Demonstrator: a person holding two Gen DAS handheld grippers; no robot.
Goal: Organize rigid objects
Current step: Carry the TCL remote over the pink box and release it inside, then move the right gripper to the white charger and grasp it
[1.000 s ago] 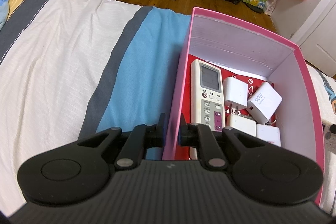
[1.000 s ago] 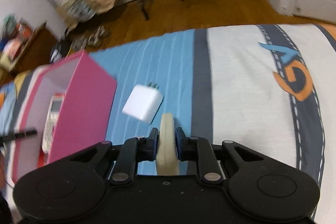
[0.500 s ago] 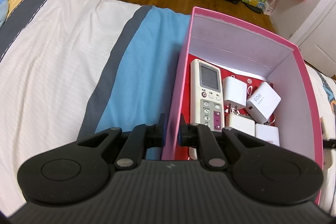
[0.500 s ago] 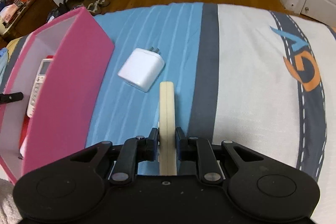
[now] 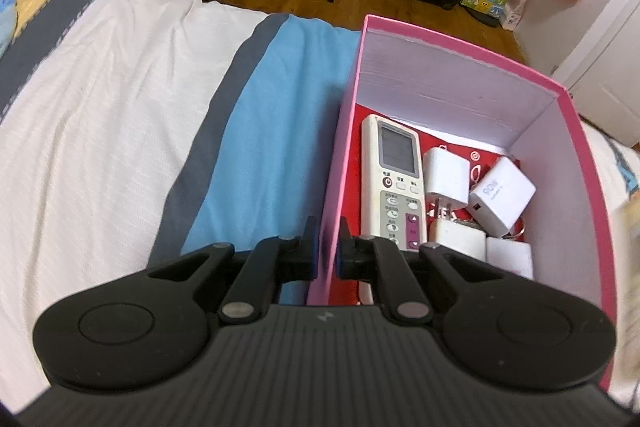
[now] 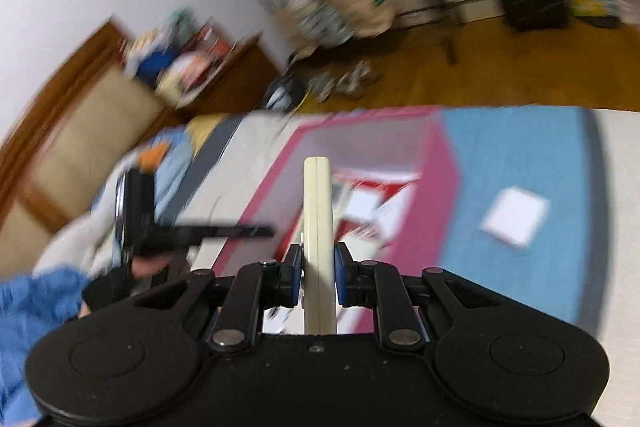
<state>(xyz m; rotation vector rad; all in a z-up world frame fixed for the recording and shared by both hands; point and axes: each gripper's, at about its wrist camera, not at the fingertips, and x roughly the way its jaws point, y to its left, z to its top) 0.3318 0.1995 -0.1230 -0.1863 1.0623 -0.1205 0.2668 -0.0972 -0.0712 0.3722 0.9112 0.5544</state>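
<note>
Pink box (image 5: 460,43) wall pinched in your left hand-held gripper (image 5: 325,247); right hand-held gripper (image 6: 316,273) clamps a cream slab (image 6: 317,227) (edge-on), above the bed (image 6: 520,155).

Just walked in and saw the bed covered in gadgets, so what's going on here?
A person is tidying small devices into a pink box on the bed. The left gripper is clamped on the box's near wall, steadying it. The right gripper holds a slim cream-coloured device edge-on in front of the box. Inside already lie a remote and several white chargers. One white charger lies on the blue stripe outside.
</note>
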